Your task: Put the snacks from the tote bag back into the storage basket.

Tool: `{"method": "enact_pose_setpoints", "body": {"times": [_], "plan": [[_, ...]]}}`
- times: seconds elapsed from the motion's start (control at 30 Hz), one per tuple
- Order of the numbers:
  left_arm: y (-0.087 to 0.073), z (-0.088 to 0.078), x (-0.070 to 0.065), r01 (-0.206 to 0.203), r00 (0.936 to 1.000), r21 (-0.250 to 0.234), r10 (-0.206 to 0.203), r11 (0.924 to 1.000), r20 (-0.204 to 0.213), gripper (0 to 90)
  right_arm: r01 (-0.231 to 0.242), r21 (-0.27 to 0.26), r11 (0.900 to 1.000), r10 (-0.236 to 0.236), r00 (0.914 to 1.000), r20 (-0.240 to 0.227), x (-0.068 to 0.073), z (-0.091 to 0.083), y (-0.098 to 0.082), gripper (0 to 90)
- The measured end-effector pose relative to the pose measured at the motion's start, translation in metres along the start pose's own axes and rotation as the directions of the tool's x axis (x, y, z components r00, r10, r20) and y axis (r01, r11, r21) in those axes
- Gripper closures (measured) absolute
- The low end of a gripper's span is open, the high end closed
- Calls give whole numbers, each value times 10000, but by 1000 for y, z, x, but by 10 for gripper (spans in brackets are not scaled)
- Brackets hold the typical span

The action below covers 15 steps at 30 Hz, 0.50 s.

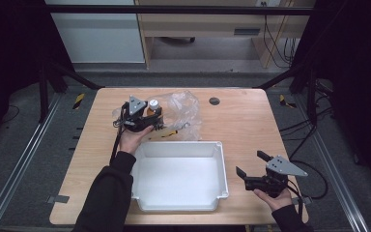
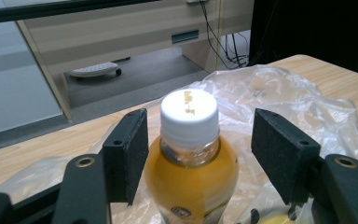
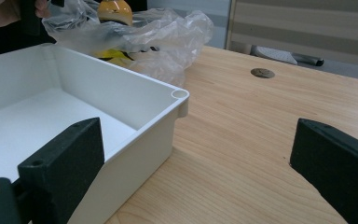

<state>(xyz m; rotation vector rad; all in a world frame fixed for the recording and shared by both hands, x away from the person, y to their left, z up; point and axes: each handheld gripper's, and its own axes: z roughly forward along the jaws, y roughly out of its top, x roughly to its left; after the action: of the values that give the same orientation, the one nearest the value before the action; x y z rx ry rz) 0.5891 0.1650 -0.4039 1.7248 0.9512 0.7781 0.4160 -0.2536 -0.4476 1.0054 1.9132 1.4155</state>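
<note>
The white cap (image 2: 189,111) of the orange drink bottle (image 2: 191,179) bears small gold print, too blurred to read.

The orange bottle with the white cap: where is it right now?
In the high view the bottle stands left of centre, beyond the white bin, between the left gripper jaws, against the plastic bag.

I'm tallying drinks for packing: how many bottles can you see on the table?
1 clearly: an orange-juice bottle with a white cap stands upright on the clear plastic bag, between the left claw's pads. A yellow item at the picture's bottom edge could be another; the bag may hide more.
</note>
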Motion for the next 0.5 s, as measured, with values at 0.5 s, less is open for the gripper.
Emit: {"method": "enact_pose_setpoints", "body": {"times": [0.5], "plan": [[-4, 13, 5, 484, 9985, 103, -481, 9988, -244, 500, -10, 0, 10000, 10, 10000, -5, 0, 0, 0, 30]]}}
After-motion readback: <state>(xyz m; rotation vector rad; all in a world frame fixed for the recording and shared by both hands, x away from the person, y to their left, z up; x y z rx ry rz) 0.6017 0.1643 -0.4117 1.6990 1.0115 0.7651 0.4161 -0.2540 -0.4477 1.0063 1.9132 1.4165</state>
